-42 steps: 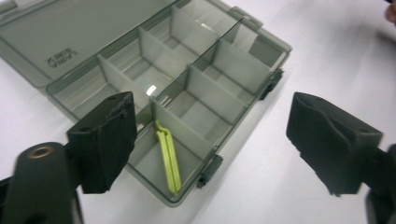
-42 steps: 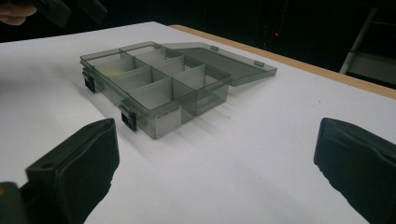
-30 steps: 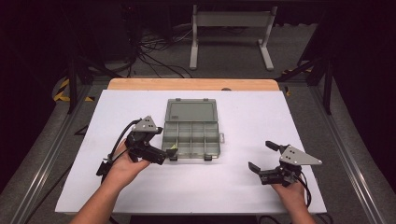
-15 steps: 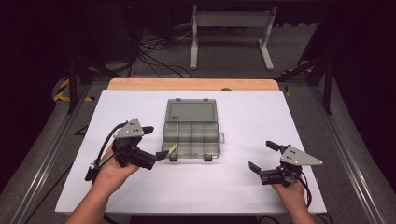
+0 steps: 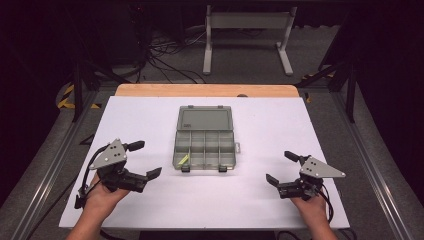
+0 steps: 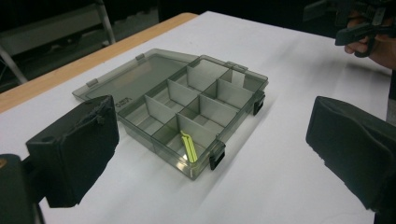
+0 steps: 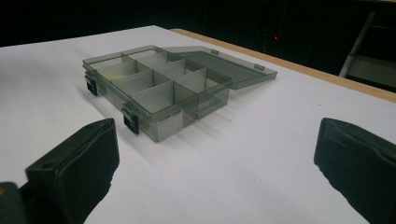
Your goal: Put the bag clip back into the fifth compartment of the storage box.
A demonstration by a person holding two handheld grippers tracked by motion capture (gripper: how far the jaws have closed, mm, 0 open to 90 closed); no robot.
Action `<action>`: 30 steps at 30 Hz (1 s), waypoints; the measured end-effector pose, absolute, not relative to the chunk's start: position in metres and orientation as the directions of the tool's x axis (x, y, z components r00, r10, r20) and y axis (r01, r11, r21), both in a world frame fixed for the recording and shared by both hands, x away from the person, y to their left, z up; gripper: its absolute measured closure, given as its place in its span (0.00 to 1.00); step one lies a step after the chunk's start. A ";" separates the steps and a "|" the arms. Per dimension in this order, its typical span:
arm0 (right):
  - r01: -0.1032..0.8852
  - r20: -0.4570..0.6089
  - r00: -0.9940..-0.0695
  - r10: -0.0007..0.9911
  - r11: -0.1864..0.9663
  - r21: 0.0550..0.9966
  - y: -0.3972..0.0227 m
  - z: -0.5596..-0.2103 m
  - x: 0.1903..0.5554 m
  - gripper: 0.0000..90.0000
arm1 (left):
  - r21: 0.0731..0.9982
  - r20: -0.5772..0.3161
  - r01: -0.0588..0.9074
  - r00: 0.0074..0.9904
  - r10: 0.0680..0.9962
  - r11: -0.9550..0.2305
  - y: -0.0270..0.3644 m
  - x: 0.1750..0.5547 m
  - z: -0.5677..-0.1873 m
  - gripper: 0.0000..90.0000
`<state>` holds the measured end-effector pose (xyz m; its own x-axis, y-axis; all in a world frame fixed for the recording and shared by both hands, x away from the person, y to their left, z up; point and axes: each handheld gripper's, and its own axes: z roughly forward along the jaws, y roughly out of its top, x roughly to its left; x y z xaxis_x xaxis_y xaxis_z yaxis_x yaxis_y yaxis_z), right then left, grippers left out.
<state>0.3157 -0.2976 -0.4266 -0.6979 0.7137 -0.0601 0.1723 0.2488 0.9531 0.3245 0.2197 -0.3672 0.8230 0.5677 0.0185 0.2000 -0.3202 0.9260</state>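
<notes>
Hovering over the white table [image 5: 150, 210] near its front-left edge, the left gripper [image 5: 142, 165] has its jaws spread wide with nothing between them, and its own view looks across bare tabletop toward the compartment box [image 6: 187, 107]. That box lies near the middle of the table, ahead and to the right of this gripper and clearly apart from it, its clear lid [image 6: 135, 79] folded flat open on the far side. A yellow-green strip [image 6: 189, 147] lies inside the near-left compartment, the one closest to the left gripper, just behind the box's front wall and beside a black latch [image 6: 217, 156]. The right gripper [image 5: 282, 170] sits near the front-right edge, jaws likewise wide apart and empty, well apart from the box's right side. Judging from this, the strip looks placed and the work stands at a pause between steps, with both grippers clear of the box. A likely next move would be closing the lid, which calls for reaching past the tray to the lid's far edge, swinging it over the compartments without nudging the light box, then pressing the two front latches home.
</notes>
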 end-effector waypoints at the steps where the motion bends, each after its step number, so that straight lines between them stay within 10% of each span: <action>1: 0.171 -0.061 -0.698 0.713 0.248 0.954 -0.298 -0.427 0.316 0.01 | 0.930 0.016 0.197 0.820 0.572 -0.310 0.222 0.323 -0.369 0.04; 30: 0.114 -0.094 -0.719 0.689 0.251 0.961 -0.297 -0.424 0.310 0.00 | 0.974 0.054 0.105 0.752 0.657 -0.200 0.268 0.304 -0.439 0.03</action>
